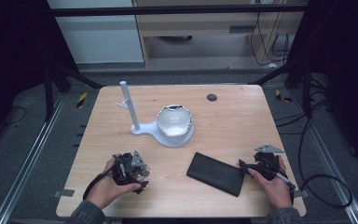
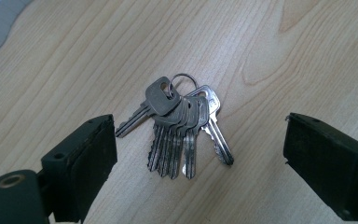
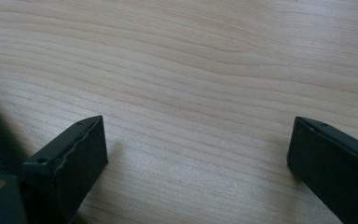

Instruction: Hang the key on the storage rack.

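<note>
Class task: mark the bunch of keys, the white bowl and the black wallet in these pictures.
bunch of keys (image 2: 179, 128), left gripper view, on the overlapping key heads.
white bowl (image 1: 173, 122), high view, on its inner wall.
black wallet (image 1: 216, 173), high view, on its flat top.

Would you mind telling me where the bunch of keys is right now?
In the left gripper view, the bunch of keys lies flat on the wooden table, between the open jaws of the left hand-held gripper, touching neither.

Lab: framed test table (image 1: 233, 121), floor cables (image 1: 324, 184).
</note>
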Demonstrator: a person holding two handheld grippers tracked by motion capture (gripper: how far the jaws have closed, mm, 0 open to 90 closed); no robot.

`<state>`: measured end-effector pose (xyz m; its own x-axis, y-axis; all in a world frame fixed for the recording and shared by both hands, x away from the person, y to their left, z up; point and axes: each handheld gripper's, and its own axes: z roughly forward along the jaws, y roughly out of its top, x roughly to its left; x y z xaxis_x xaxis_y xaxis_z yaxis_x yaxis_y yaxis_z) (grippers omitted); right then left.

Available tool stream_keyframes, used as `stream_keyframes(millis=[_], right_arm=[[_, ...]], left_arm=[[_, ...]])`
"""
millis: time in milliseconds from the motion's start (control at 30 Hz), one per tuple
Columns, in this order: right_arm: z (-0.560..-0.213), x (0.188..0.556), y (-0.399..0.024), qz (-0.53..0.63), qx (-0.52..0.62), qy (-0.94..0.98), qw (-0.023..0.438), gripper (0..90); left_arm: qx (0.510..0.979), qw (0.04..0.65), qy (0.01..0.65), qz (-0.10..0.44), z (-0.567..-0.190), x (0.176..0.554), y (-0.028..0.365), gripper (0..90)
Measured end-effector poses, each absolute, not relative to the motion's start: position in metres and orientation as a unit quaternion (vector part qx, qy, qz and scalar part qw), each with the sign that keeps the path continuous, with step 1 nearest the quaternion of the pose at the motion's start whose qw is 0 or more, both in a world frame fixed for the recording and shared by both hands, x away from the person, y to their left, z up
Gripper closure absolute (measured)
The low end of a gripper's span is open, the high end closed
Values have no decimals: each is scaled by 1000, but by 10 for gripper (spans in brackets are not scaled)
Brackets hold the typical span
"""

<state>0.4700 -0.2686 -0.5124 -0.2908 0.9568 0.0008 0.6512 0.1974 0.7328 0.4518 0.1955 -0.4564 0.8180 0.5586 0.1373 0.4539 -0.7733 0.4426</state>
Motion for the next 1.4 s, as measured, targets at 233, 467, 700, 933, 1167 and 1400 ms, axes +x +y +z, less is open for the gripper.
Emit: stream_keyframes(millis=[233,467,700,933,1167,1400], right_arm=[[-512,470,-268,321,546,736,238,50],[-512,469,-268,322,547,735,237,51],[-512,469,-268,322,547,735,237,50],[-512,469,-268,322,547,735,238,50],[-512,469,-268,322,547,735,238,50],[-512,469,-268,321,547,735,238,50]], left_arm=[[946,156,249,135,-455,459,191,65],[947,158,254,118,-456,466,189,83],[947,151,262,106,-456,474,189,264],[951,138,257,102,-462,481,187,397],[948,153,254,113,-453,483,187,520],[956,140,235,104,-455,484,189,551]])
